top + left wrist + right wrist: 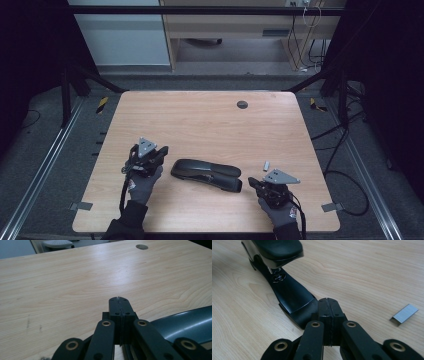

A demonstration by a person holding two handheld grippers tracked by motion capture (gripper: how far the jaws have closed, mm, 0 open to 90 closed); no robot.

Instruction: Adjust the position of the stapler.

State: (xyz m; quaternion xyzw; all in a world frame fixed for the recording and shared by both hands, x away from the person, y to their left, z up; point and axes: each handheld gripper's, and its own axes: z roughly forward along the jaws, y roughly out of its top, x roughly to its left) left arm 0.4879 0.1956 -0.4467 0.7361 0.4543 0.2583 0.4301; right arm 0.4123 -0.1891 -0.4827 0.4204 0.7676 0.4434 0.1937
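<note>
Stapler (206, 175) lies untouched on the tabletop (200, 125) between my closed, empty left hand-held gripper (161, 151) and right hand-held gripper (251, 182); staple strip (267, 165) unloaded, everything remains.

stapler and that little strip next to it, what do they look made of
Stapler: glossy black body, probably plastic or painted metal, going by the soft highlights; bare shiny metal shows under its head in the right gripper view.
Staple strip: silvery metal, judging by its brushed grey sheen.
Table: light wood-grain top, likely laminate.
</note>
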